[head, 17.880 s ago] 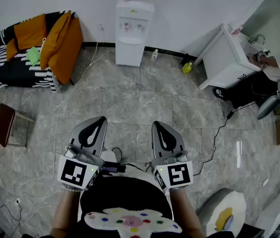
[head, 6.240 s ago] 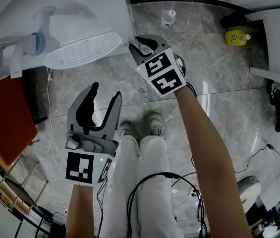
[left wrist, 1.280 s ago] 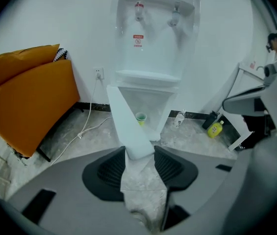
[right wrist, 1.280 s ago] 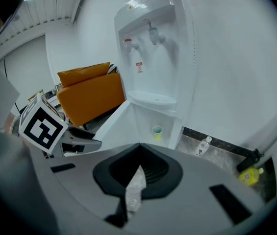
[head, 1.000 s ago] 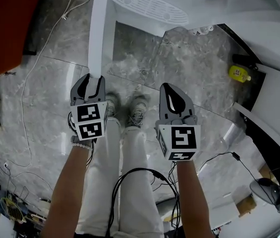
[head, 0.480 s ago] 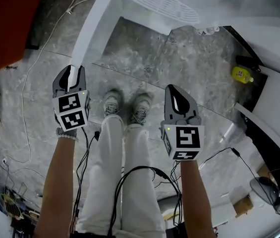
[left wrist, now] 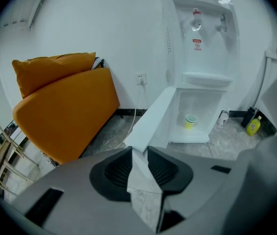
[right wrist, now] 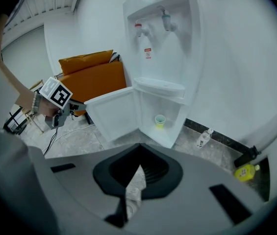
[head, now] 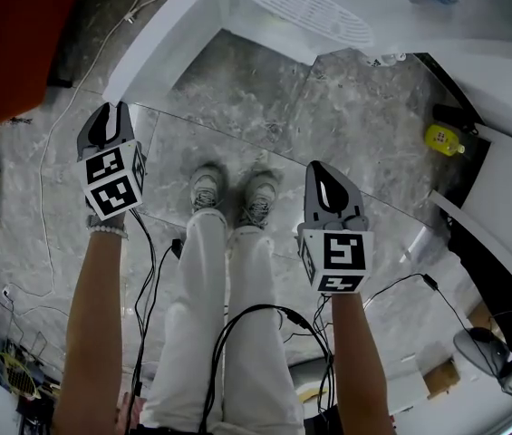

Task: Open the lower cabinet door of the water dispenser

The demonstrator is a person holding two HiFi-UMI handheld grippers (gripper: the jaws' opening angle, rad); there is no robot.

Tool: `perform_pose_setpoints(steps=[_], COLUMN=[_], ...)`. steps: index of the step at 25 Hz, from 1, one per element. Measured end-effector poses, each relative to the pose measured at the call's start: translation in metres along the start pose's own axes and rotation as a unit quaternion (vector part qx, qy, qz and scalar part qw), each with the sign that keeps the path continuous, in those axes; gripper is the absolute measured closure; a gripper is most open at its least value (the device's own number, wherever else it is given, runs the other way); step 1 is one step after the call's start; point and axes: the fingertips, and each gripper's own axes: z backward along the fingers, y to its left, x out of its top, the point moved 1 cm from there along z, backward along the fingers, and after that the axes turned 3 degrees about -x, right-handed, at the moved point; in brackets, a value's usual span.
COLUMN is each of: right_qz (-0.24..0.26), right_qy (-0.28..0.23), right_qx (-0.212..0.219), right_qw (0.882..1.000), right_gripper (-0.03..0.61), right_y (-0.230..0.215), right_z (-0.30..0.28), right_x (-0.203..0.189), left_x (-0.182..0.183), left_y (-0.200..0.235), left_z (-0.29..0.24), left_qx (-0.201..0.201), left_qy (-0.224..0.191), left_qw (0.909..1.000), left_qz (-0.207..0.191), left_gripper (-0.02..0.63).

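Observation:
The white water dispenser (left wrist: 202, 43) (right wrist: 163, 48) stands against the wall. Its lower cabinet door (head: 169, 39) (left wrist: 153, 116) (right wrist: 111, 114) is swung wide open, and a small green cup (left wrist: 190, 121) (right wrist: 160, 120) stands inside. My left gripper (head: 109, 109) (left wrist: 139, 152) is at the door's free edge. Its jaws have just been closing, and only the fingertips pinch the door's lower corner. My right gripper (head: 322, 169) (right wrist: 139, 160) is shut and empty, held over the floor right of the person's feet (head: 228, 193), away from the door.
An orange cushioned seat (left wrist: 64, 106) stands left of the dispenser. A yellow bottle (head: 442, 138) (right wrist: 246, 171) and a small clear bottle (right wrist: 203, 139) sit by the wall on the right, next to white furniture (head: 509, 179). A white cable (head: 47, 207) trails over the marble floor.
My left gripper has moved left, drawing the door's edge with it, and the door has swung wider. The door now sits nearer the fingertips. The right gripper has hardly moved.

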Motion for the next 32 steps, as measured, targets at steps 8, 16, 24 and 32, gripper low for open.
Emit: perform_pose_setpoints(steps=[8,16,24,32], right_qz=[-0.007,-0.003,-0.020,-0.018], right_qy=[0.002,-0.013,-0.059,-0.104], right_qx=[0.003,0.010,0.021,0.032], right_qw=[1.000,1.000,0.998,0.994], right_gripper=[0.575,0.575,0.575,0.575], right_y=[0.005,0.015,0.025,0.033], right_z=[-0.001,0.021,0.069,0.130], right_x=[-0.001,0.035,0.110,0.186], left_x=[0.001,0.019,0.096,0.181], left_y=[-0.002,-0.029,-0.076,-0.106], left_z=[0.009,0.077,0.150,0.223], left_qx=[-0.032,-0.096,-0.177,-0.248], left_qy=[-0.013,-0.030,-0.074,-0.119], left_qw=[0.9994,0.9946,0.9812,0.9611], left_qz=[0.001,0.025,0.025,-0.020], left_gripper=[0.556,0.600,0.600,0.600])
